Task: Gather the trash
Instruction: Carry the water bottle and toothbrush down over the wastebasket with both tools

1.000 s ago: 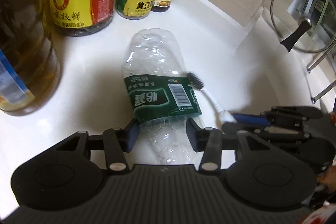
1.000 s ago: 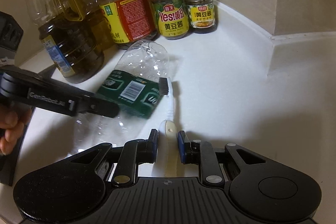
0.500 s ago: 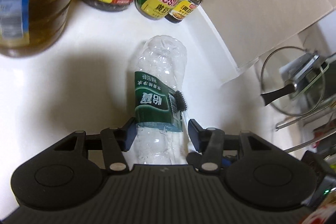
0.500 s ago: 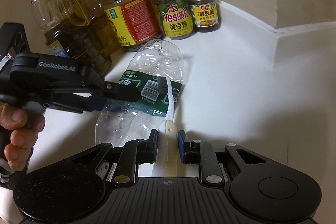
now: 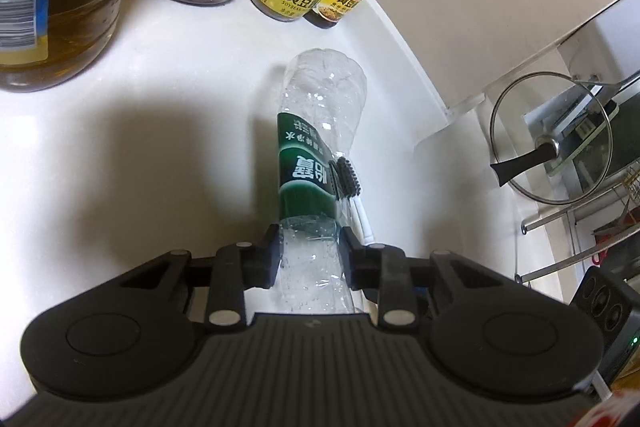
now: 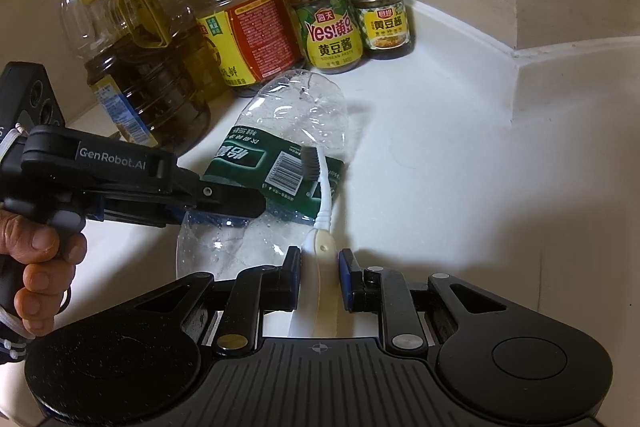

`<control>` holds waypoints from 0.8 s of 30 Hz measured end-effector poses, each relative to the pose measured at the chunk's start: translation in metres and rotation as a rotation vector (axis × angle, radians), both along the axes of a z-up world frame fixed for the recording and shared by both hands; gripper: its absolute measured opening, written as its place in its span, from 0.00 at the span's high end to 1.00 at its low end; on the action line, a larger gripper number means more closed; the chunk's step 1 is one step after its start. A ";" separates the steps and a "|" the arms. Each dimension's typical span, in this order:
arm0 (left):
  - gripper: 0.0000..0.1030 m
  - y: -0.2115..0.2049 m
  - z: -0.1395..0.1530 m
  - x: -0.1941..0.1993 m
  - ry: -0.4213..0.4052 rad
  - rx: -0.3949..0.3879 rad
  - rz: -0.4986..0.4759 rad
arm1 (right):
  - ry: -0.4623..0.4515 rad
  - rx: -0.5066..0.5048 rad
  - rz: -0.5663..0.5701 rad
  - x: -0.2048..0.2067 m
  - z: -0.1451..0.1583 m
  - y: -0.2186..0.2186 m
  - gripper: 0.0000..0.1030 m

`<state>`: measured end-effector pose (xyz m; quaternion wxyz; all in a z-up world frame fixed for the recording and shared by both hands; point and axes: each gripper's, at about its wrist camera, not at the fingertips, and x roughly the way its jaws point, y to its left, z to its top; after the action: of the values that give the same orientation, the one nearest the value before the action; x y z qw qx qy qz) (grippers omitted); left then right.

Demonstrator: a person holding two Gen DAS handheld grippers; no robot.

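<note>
Left wrist view: the left gripper (image 5: 309, 253), jaws just closing, pinches the plastic bottle (image 5: 316, 163) lying ahead on the counter (image 5: 132, 155). Right wrist view: the right gripper (image 6: 319, 277) clamps the toothbrush (image 6: 320, 187), whose head rests against the bottle's label

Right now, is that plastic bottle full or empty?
Empty: the plastic bottle looks clear right through, crumpled, with only droplets inside.

Warm dim light, soft shadows, fisheye-bent edges
</note>
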<state>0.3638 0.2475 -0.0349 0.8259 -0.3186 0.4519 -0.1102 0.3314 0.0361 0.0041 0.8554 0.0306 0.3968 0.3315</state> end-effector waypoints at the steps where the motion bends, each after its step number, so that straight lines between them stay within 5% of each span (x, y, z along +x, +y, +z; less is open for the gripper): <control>1: 0.74 0.001 0.000 -0.003 -0.002 -0.009 0.005 | 0.000 0.004 -0.008 -0.001 0.000 -0.002 0.80; 11: 0.74 0.003 0.000 -0.029 -0.016 -0.081 -0.022 | 0.041 0.055 -0.171 -0.021 0.000 -0.035 0.80; 24: 0.74 -0.045 0.022 -0.077 -0.083 -0.048 -0.116 | 0.044 0.031 -0.353 -0.095 0.009 -0.084 0.80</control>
<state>0.2873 0.2029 -0.0130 0.8284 -0.3068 0.4320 -0.1818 0.2368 -0.0484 0.0127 0.8909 0.1200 0.3987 0.1816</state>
